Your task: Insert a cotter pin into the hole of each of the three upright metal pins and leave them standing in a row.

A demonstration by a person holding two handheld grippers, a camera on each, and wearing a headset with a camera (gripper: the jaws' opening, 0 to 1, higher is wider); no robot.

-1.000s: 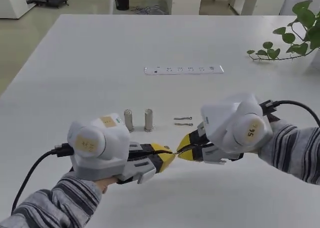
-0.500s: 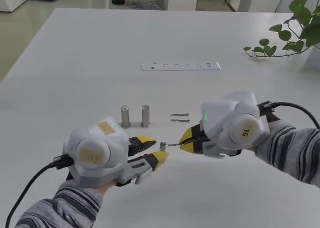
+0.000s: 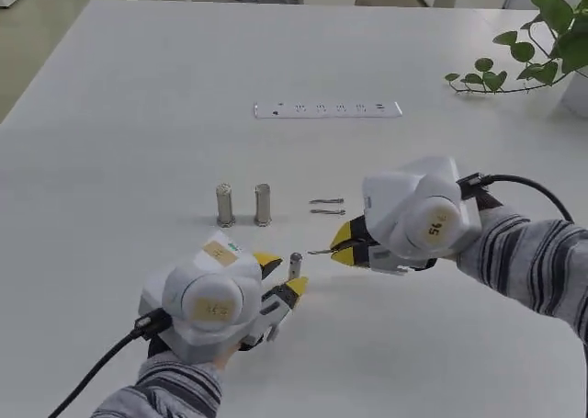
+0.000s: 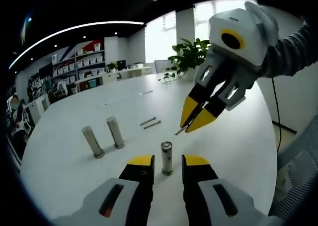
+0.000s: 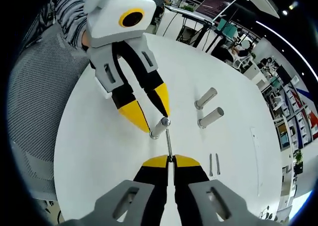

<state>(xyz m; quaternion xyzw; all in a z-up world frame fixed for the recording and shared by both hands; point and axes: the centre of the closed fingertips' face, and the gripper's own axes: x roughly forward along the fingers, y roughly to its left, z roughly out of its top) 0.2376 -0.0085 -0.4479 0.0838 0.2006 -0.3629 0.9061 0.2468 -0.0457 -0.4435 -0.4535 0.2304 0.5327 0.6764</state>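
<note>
The left tool (image 3: pixel 282 276) is spread, with one jaw on each side of a pin (image 4: pixel 166 157) that stands up on the counter (image 3: pixel 138 115). There is a small gap on both sides. I think it waits there to catch the pin if it tips.

The right tool (image 5: pixel 170 160) is pressed together and pinches a cotter (image 5: pixel 169 139) by its back end. That leaves the thin tip free to point at the top of the pin, just beside it. The hole is too small to see, so I cannot tell if the tip is in.

Two more pins (image 3: pixel 225 204) stand side by side farther back, and two spare cotters (image 3: pixel 326 201) lie flat near them. They are well apart from both tools, so there is room to push the cotter straight in, and the counter's edges are far off
</note>
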